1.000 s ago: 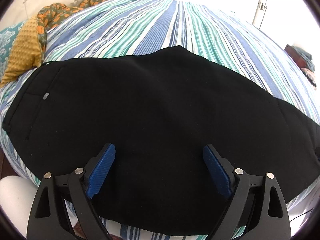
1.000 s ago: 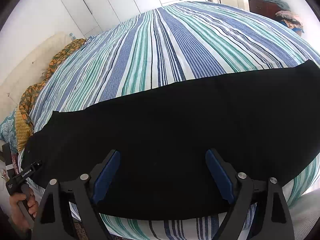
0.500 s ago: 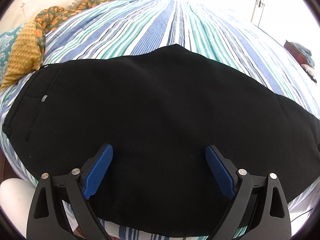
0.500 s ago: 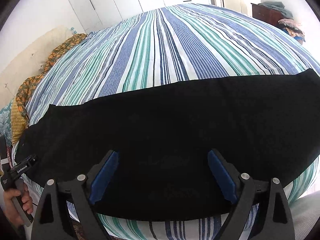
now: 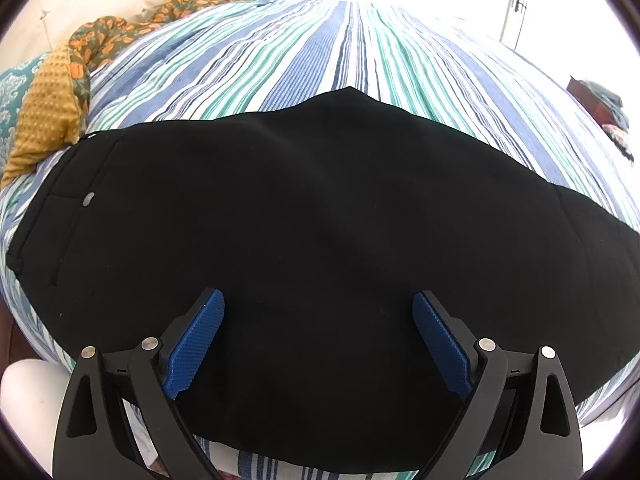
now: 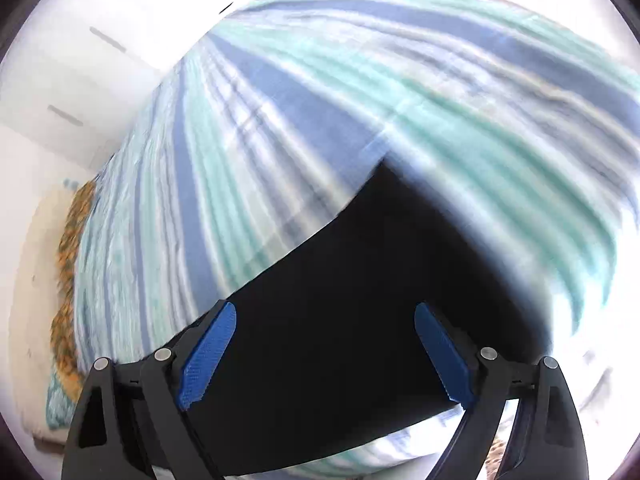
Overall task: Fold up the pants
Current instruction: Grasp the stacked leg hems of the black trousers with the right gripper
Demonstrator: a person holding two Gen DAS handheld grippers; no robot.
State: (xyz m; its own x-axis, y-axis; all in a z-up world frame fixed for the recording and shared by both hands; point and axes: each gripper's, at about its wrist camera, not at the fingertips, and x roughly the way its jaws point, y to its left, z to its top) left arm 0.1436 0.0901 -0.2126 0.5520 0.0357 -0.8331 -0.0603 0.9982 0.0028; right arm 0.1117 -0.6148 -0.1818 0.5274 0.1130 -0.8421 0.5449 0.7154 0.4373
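Observation:
Black pants [image 5: 304, 216] lie flat across the striped bed, waistband with a small button [image 5: 87, 199] at the left. My left gripper [image 5: 318, 304] is open and empty, hovering over the pants' near edge. In the right wrist view, which is motion-blurred, the pants' leg end [image 6: 360, 300] runs diagonally. My right gripper [image 6: 325, 314] is open and empty above it.
The striped duvet [image 5: 320, 48] covers the bed. A mustard cushion [image 5: 44, 116] and an orange-floral cloth [image 5: 120, 36] lie at the far left. A dresser with clothes [image 5: 600, 104] stands at the right. White wardrobe doors [image 6: 80, 60] are behind the bed.
The right gripper has swung quickly to the right, toward the leg end of the pants, blurring its view. The left gripper has barely moved. Both stay open.

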